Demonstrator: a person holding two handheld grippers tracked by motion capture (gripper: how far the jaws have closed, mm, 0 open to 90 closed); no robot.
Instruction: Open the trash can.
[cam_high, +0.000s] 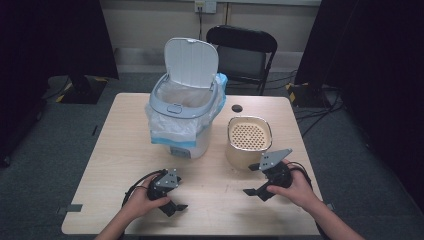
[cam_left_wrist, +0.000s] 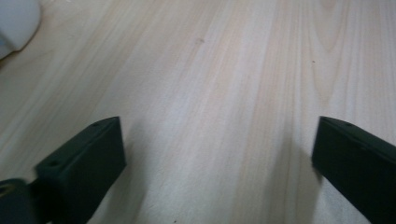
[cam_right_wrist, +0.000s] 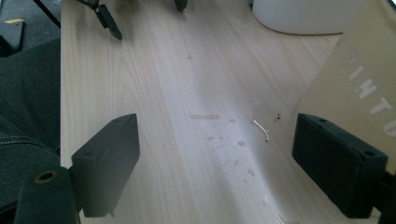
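A white bin with its lid up and a clear bag liner stands mid-table. To its right sits a beige container with a perforated insert. My left gripper rests low near the front edge, open, with bare wood between its jaws. My right gripper is open just in front of the beige container, whose wall lies beside its right jaw. Nothing lies between the right gripper's jaws except a few small specks on the wood.
A small black disc lies behind the beige container. A black chair stands beyond the table's far edge. The bin's base and the left gripper's jaws appear far off in the right gripper view. The wooden tabletop spreads left of the bin.
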